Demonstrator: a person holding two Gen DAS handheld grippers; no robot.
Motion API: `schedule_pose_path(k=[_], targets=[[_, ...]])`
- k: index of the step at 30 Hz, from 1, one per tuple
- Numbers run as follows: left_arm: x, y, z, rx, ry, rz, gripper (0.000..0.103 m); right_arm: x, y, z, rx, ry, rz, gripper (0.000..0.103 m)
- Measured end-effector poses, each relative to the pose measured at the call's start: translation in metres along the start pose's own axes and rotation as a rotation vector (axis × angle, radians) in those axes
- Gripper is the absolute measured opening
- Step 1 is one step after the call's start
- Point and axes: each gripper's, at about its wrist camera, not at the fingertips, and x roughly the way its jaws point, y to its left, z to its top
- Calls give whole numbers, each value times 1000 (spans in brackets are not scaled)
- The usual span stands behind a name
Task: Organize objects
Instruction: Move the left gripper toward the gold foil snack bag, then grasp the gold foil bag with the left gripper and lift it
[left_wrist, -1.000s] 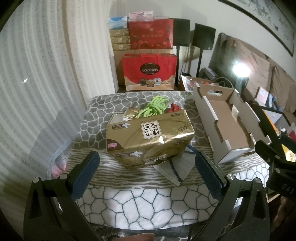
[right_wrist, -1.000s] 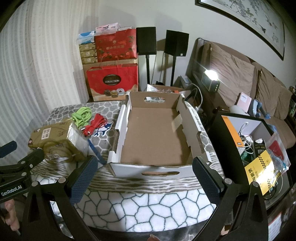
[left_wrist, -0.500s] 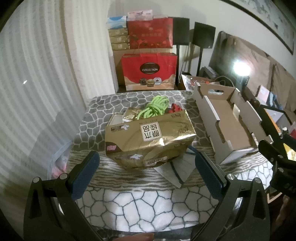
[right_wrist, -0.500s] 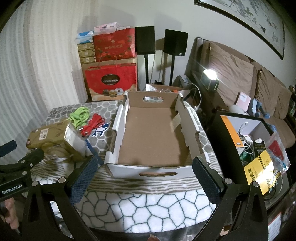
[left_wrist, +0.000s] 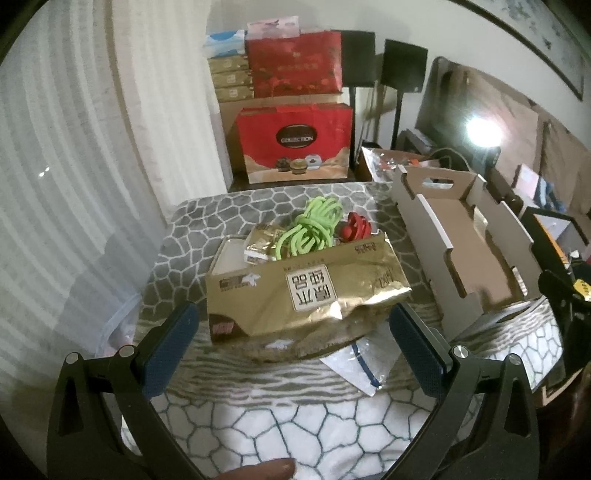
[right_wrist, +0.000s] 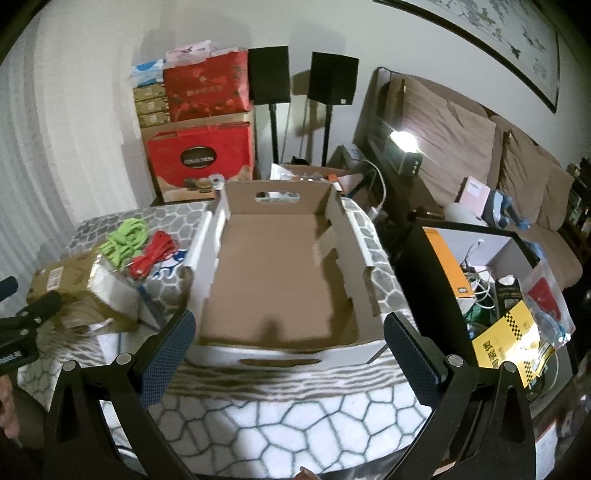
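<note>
Your left tool (left_wrist: 291, 341) hangs released low in the frame, its blue pads wide apart on either side of the gold pack (left_wrist: 306, 291), touching nothing. The pack lies at the centre of the left view on the counter (left_wrist: 280, 417), whose cloth carries a stone pattern. Its front lower edge is blurred, so you cannot tell how it meets the cloth. A white sheet (left_wrist: 364, 360) pokes out from under its lower right corner, mostly hidden. Behind the pack, the green cord (left_wrist: 314, 229) is partly covered by the pack's upper edge, and only a small part of the red cord (left_wrist: 354, 229) shows. A small gold sachet (left_wrist: 260, 240) sits at the pack's upper left.

Your right tool (right_wrist: 282, 352) is likewise released, its pads spread across the near end of the box (right_wrist: 280, 354), which fills the centre of the right view, open on top with bare brown card inside. The near wall is smeared by motion. In that view both cords lie in full sight, left of the box, upper left of centre. The pack sits at the far left, partly behind the other tool's black body.

At the right edge a black bin (right_wrist: 417, 258) holds cables and packets too cluttered to name.
</note>
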Motion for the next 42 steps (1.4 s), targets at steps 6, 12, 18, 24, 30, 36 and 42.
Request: schedule_pose_path(k=[6, 12, 18, 24, 30, 36, 42], targets=[[9, 3, 9, 51, -6, -52, 103, 16, -25, 8, 22, 14, 22, 103], [16, 2, 16, 112, 0, -92, 103, 29, -51, 17, 50, 25, 27, 103], [23, 2, 19, 192, 23, -162, 99, 51, -79, 26, 71, 60, 28, 102], [27, 3, 23, 267, 49, -242, 99, 86, -94, 32, 65, 137, 43, 95], [27, -12, 17, 456, 74, -290, 99, 127, -89, 36, 6, 248, 58, 58], [36, -23, 10, 568, 83, -247, 99, 142, -86, 31, 9, 299, 112, 16], [47, -22, 11, 599, 100, -266, 95, 136, -78, 31, -40, 297, 116, 11]])
